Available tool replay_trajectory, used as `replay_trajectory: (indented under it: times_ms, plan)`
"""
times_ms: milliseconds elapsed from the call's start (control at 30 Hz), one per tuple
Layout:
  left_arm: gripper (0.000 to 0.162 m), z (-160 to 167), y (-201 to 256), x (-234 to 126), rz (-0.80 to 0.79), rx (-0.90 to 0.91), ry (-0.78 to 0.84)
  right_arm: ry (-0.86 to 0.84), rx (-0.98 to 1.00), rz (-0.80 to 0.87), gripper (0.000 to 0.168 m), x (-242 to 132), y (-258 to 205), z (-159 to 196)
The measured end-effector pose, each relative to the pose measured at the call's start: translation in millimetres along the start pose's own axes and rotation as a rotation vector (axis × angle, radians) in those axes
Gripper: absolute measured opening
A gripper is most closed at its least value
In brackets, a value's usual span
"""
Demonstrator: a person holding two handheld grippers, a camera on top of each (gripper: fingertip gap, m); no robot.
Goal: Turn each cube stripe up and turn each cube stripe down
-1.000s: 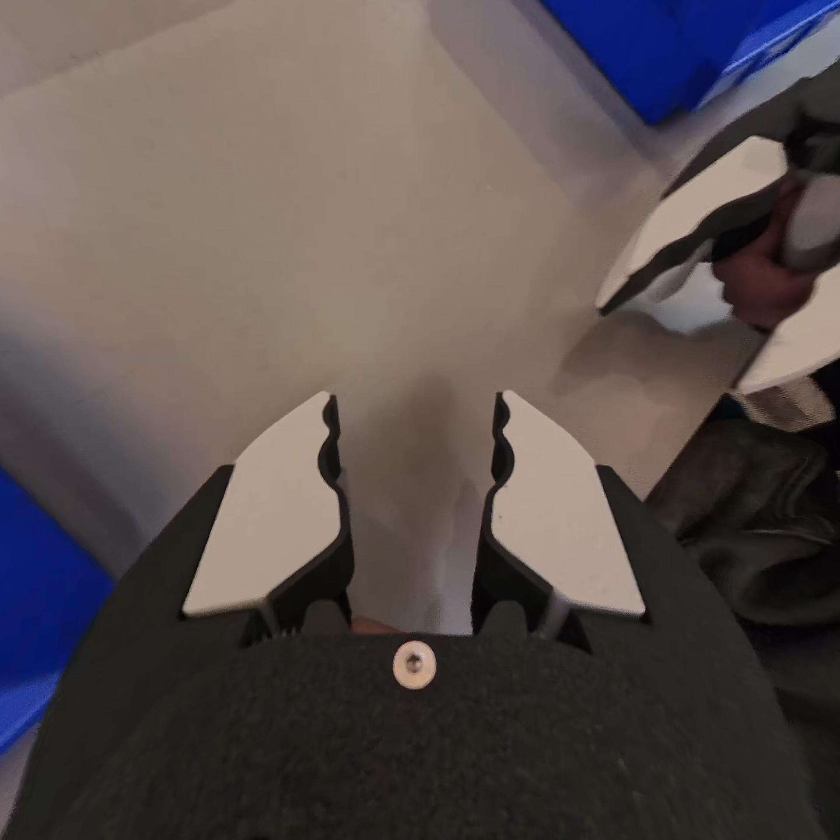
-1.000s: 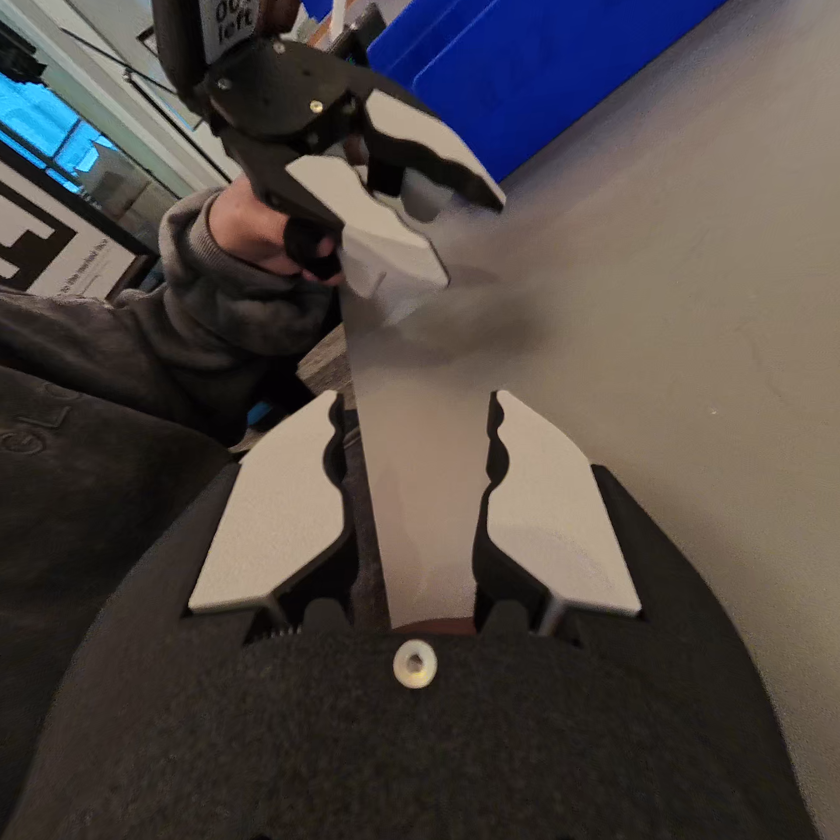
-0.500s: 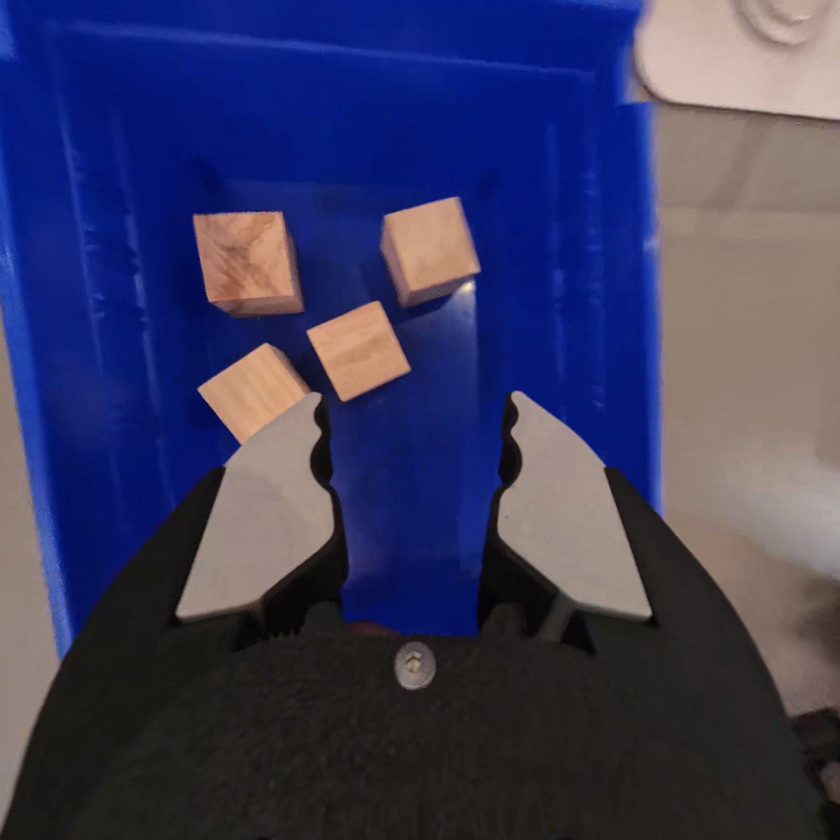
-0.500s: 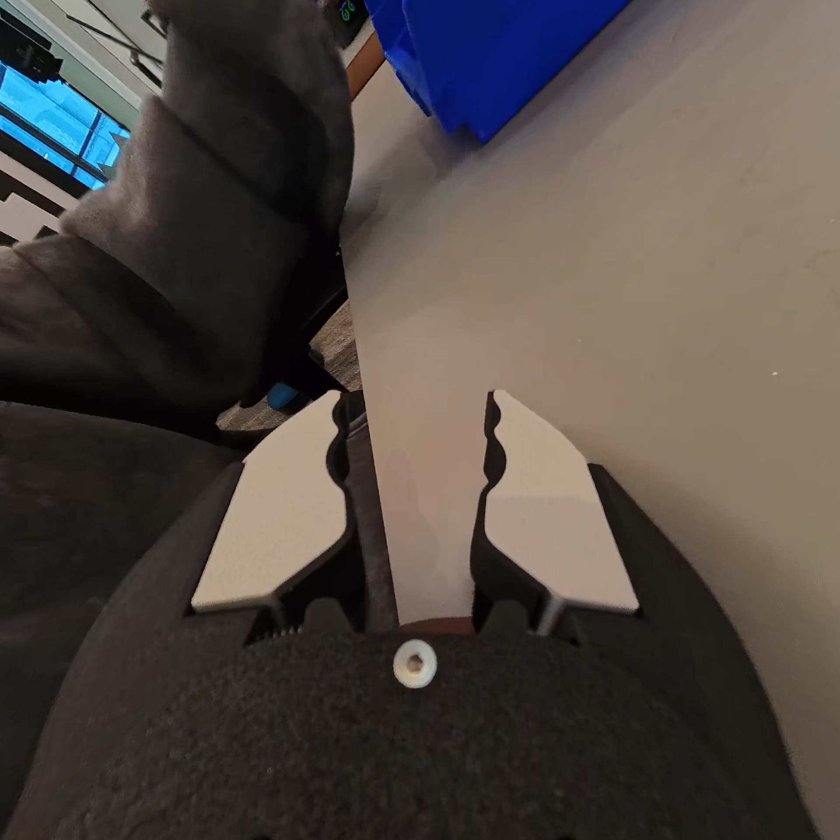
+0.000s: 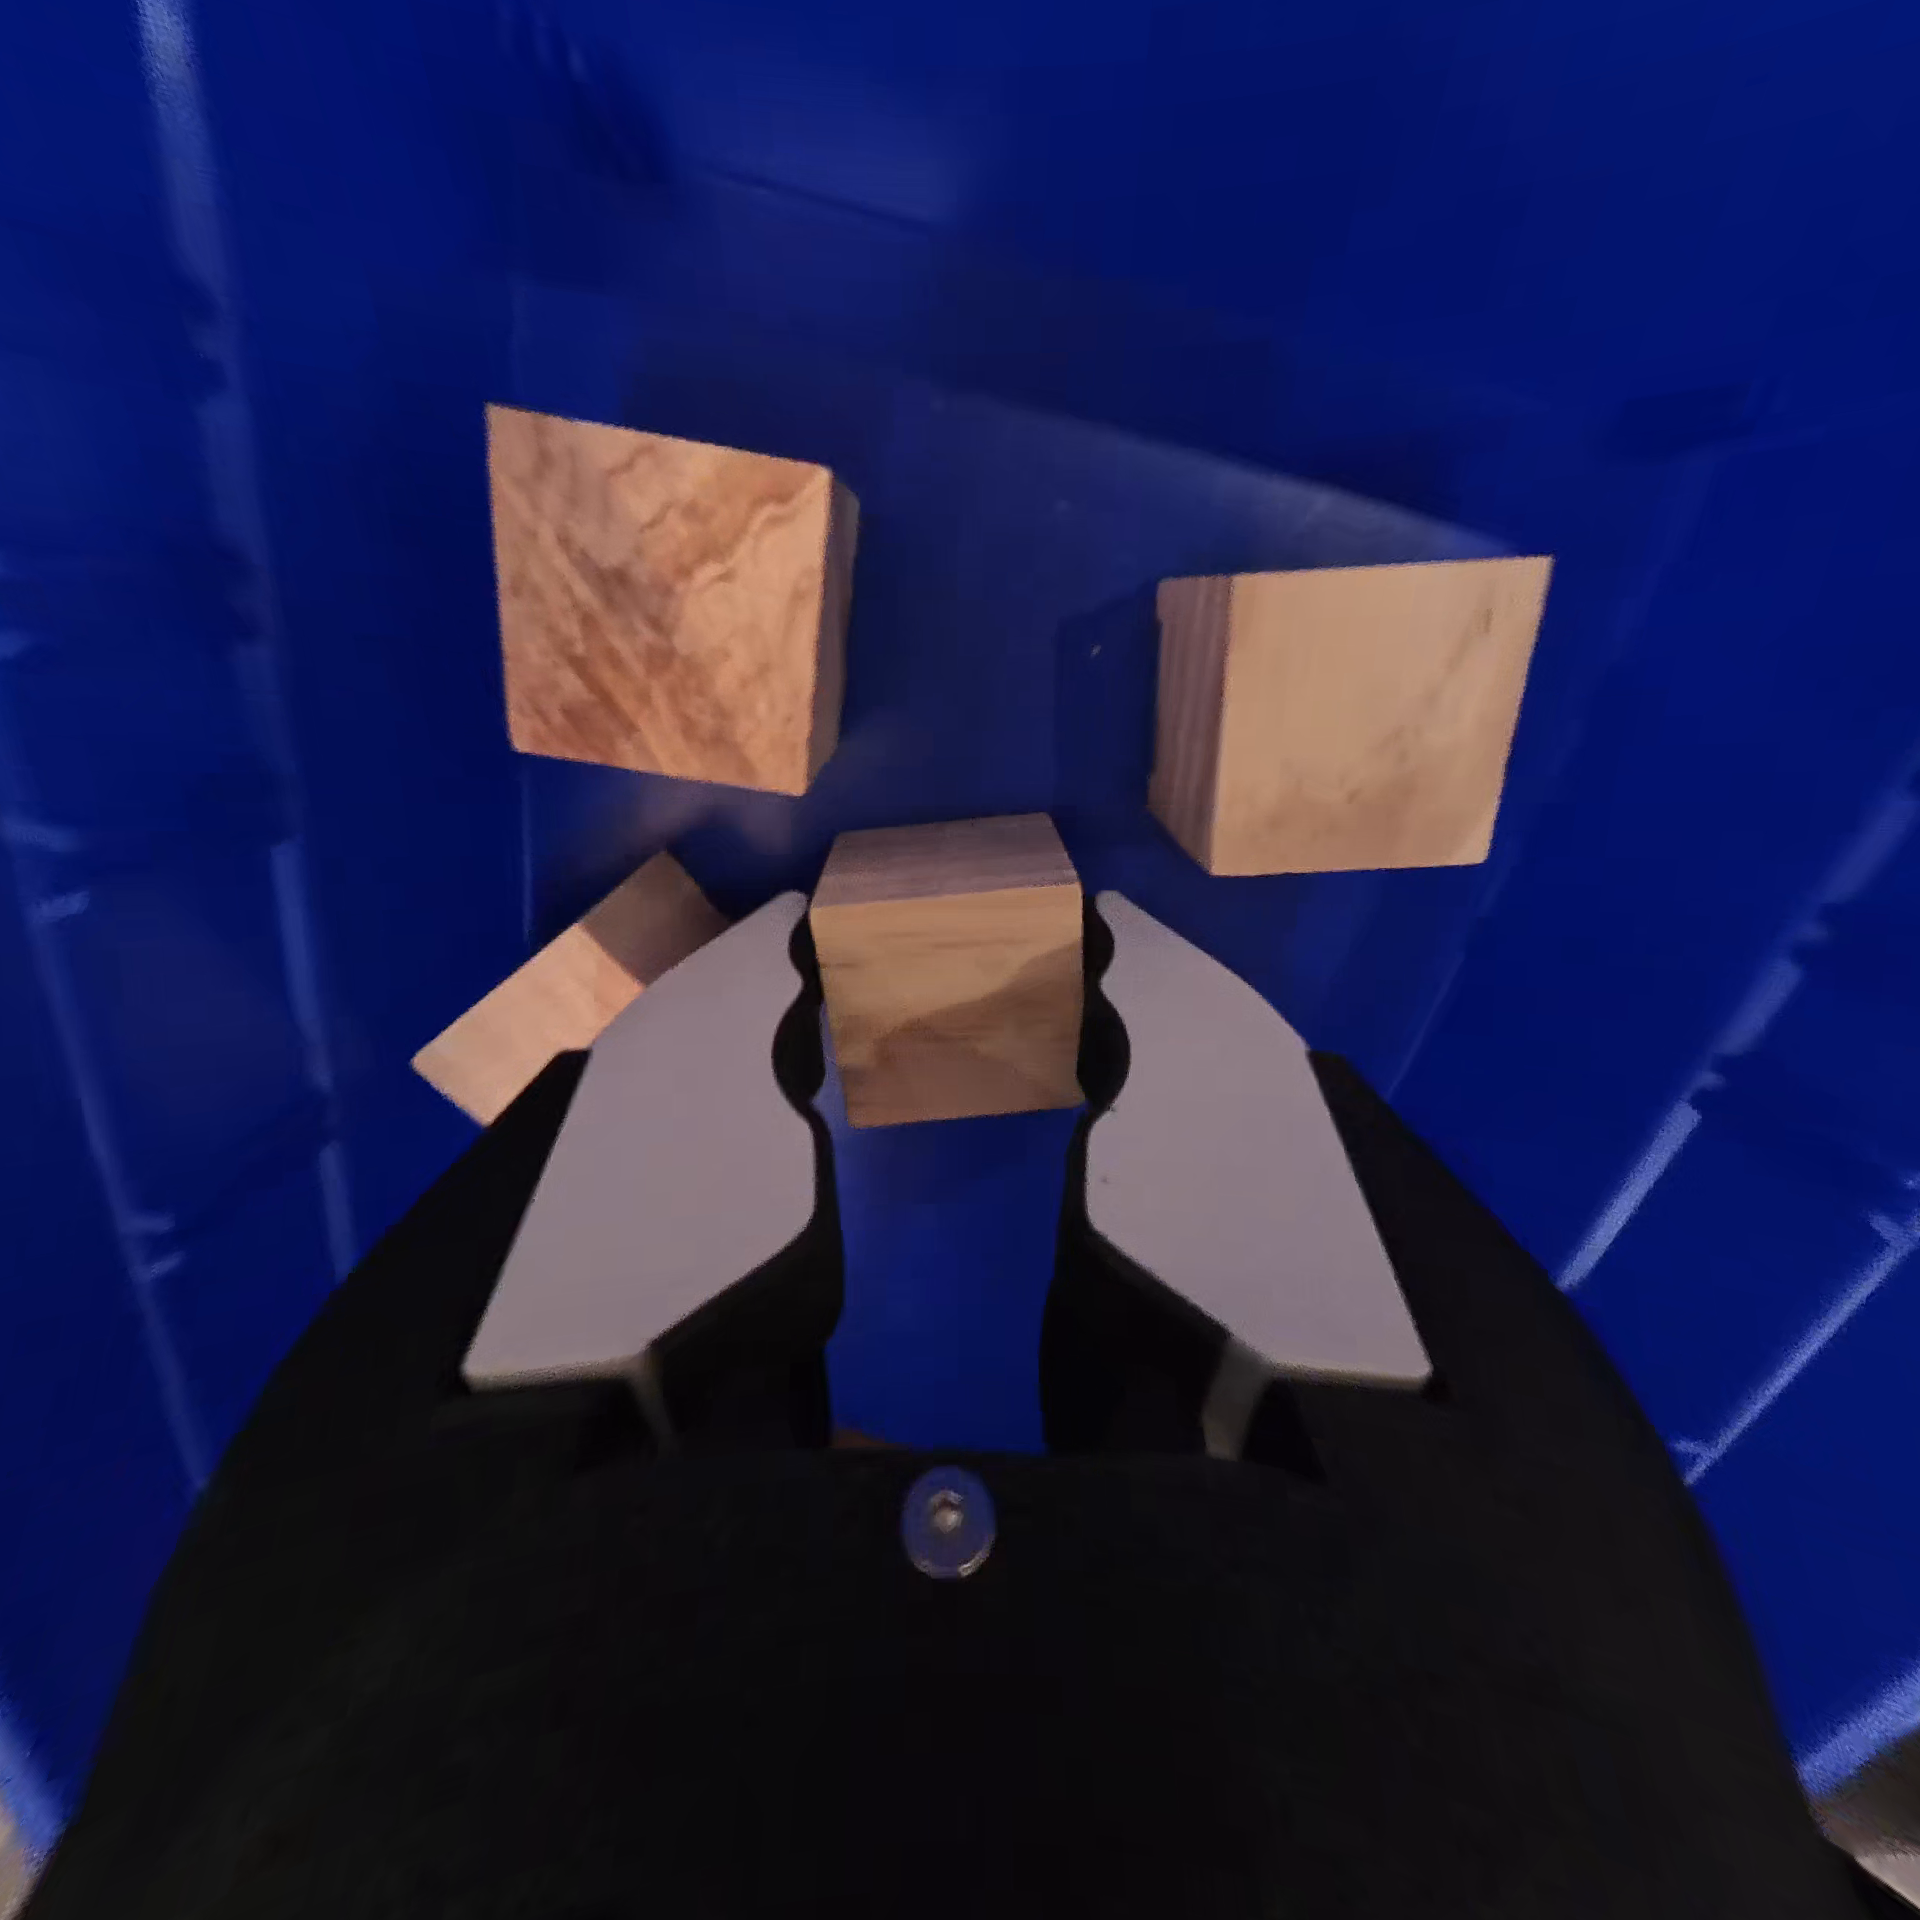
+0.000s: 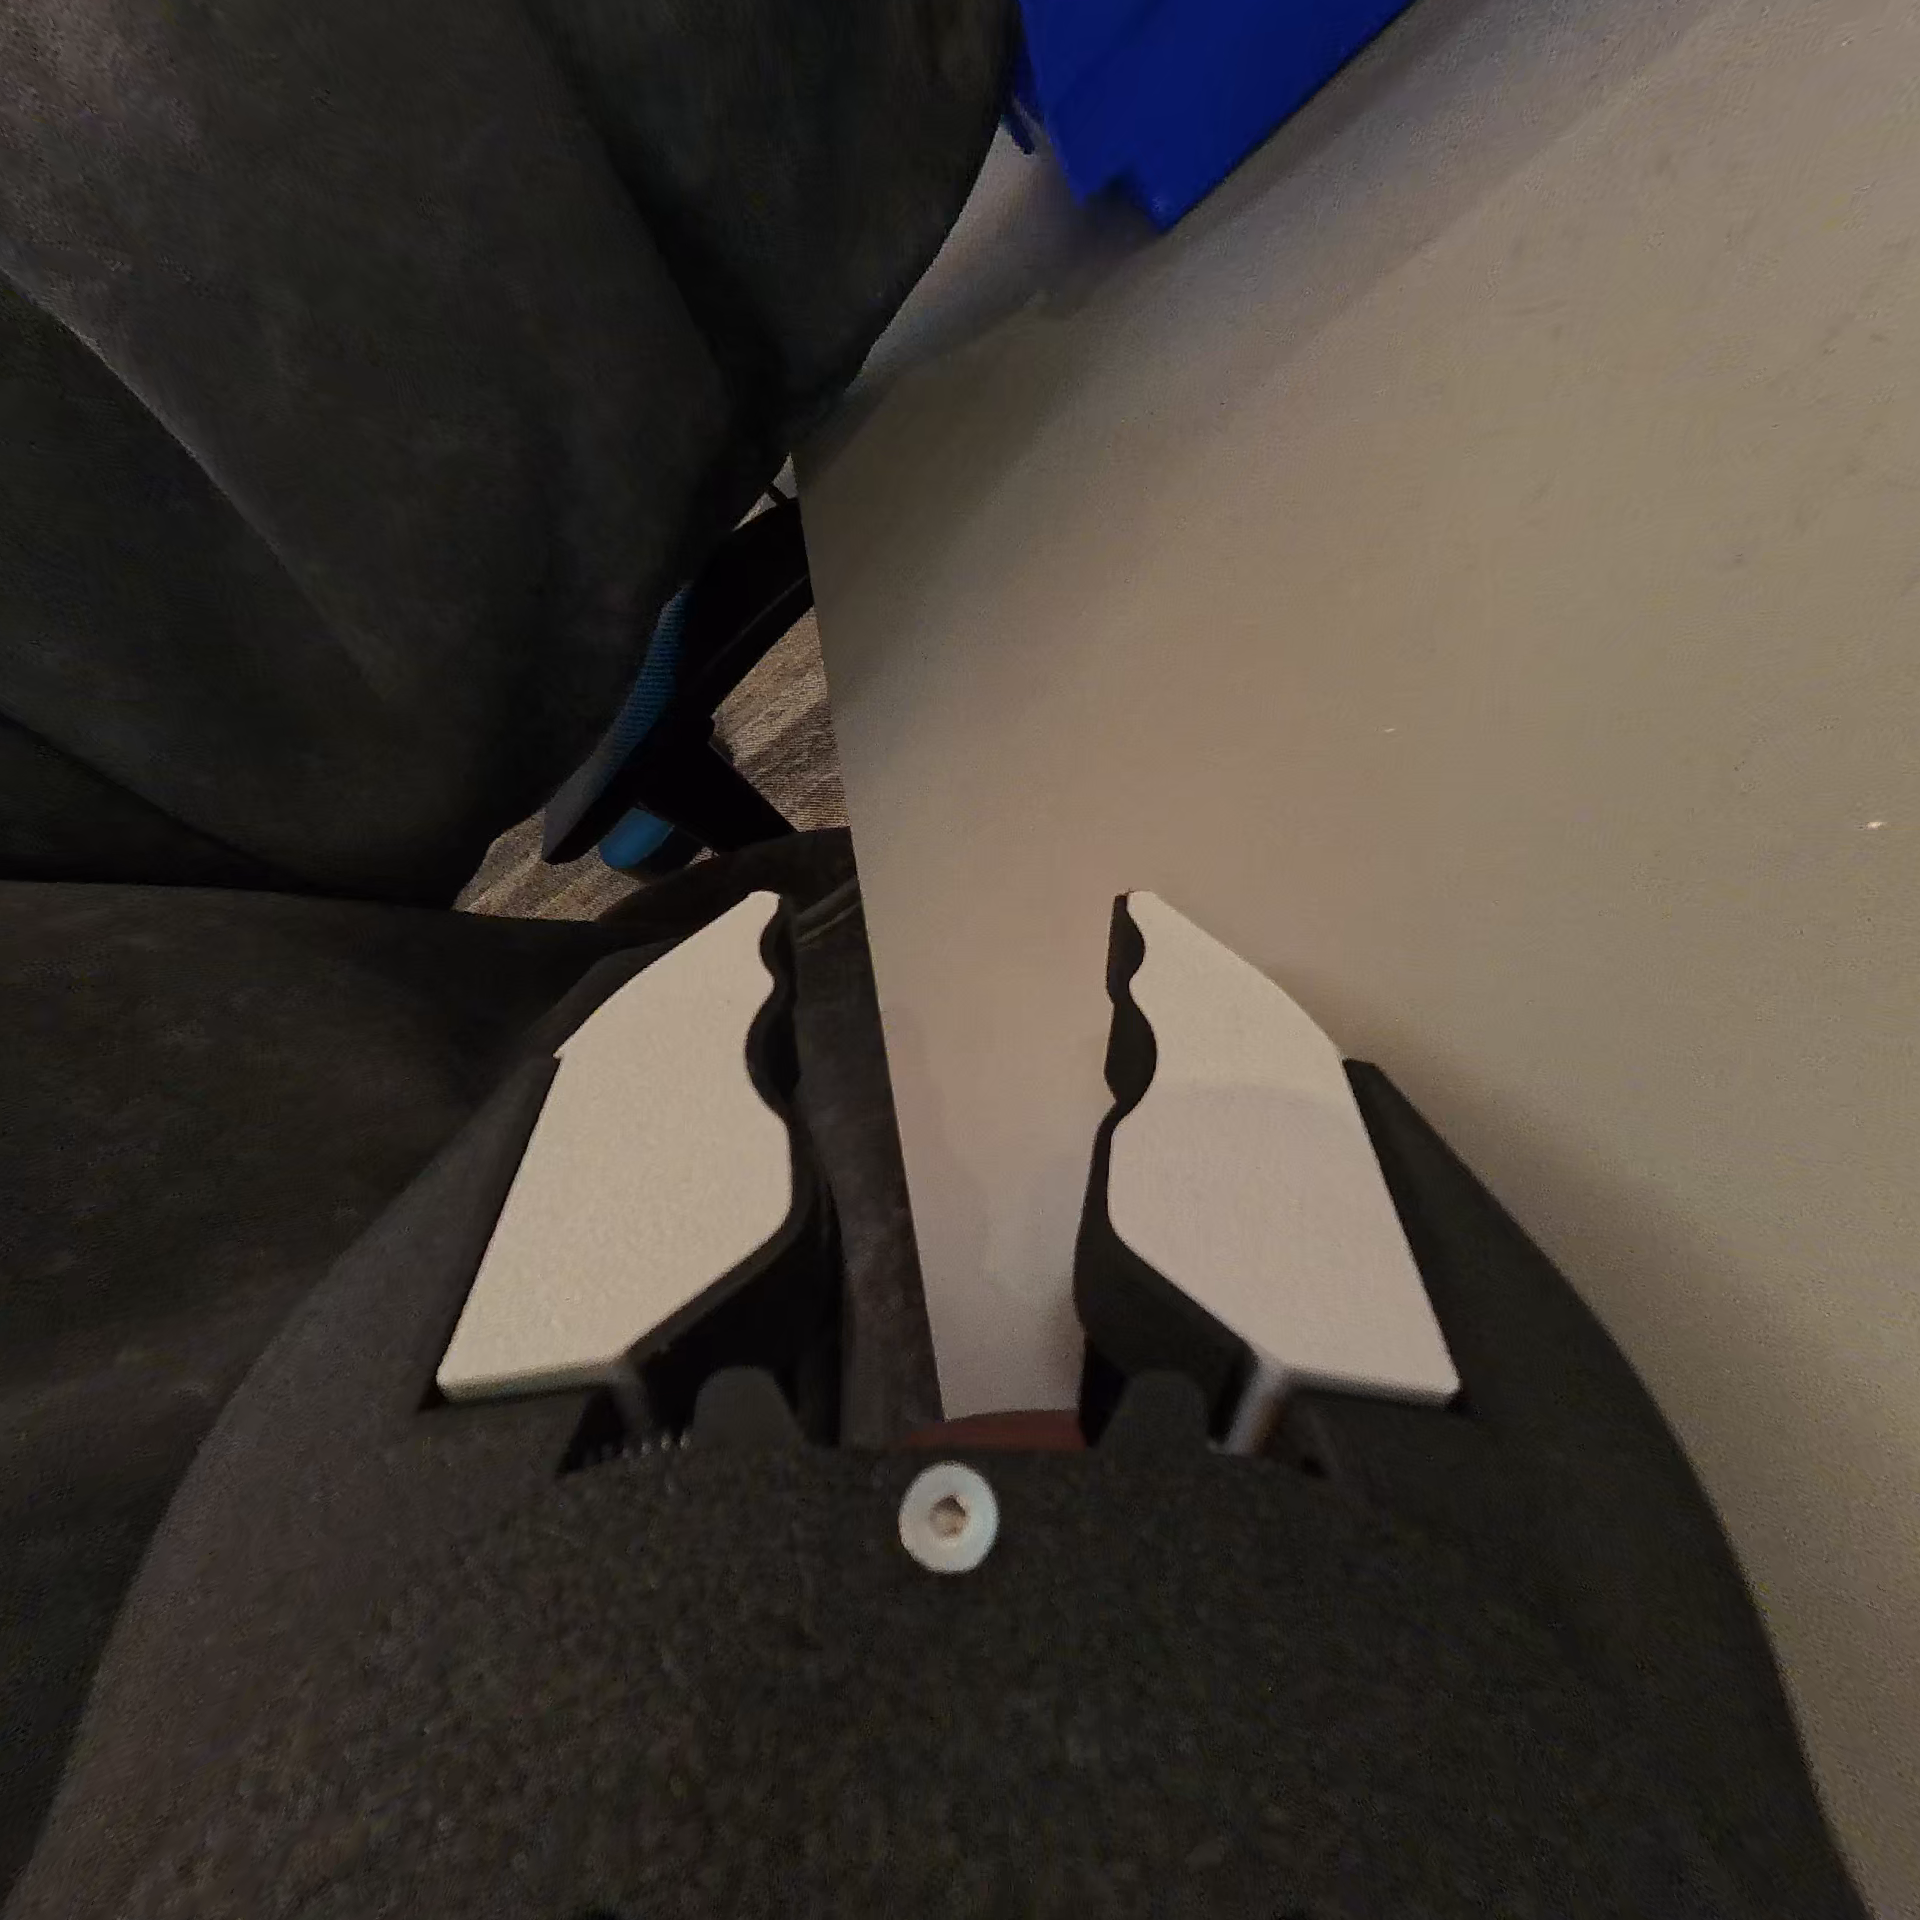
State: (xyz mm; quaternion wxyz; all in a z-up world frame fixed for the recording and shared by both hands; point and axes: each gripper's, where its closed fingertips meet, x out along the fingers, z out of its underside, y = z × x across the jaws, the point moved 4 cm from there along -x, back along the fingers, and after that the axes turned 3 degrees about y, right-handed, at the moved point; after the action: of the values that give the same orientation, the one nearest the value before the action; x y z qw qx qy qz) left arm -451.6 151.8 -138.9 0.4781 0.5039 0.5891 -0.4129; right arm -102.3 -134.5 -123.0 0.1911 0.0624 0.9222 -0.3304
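In the left wrist view several wooden cubes lie in a blue bin [image 5: 1247,260]. My left gripper [image 5: 945,935] is down inside the bin, shut on the middle cube [image 5: 945,997], with a pad against each of its sides. Other cubes lie at the back left [image 5: 665,597], at the back right [image 5: 1351,717], and beside my left finger [image 5: 561,997], which partly hides that cube. In the right wrist view my right gripper [image 6: 945,914] is open and empty, hovering over the near edge of the grey table [image 6: 1455,623].
A corner of a blue bin [image 6: 1174,94] shows at the top of the right wrist view. A person's dark sleeve [image 6: 416,364] fills its left side, with a chair part and carpet below the table edge. The bin's walls rise close around my left gripper.
My left gripper swung from the bare table to over the bin, dropped in among the cubes and closed on the middle cube, which turned square to the fingers. The right gripper barely moved.
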Motion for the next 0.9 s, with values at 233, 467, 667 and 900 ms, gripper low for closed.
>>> replay_trajectory:
  times_ms: [233, 467, 667, 900]
  plan:
    - [0.045, 1, -1, -44, 0.048, 0.129, 0.111, 0.062, 0.010, 0.030, 0.055, -13, 8, -8]
    - [0.045, 34, 74, -133, 0.737, 0.270, 0.437, 0.341, 0.135, 0.050, 0.055, -47, 34, -41]
    - [0.045, 91, 187, -179, 1.435, 0.395, 0.493, 0.554, 0.204, 0.015, 0.069, -58, 44, -95]
    - [0.045, 138, 254, -162, 1.732, 0.357, 0.314, 0.619, 0.269, -0.136, 0.069, -37, 47, -144]
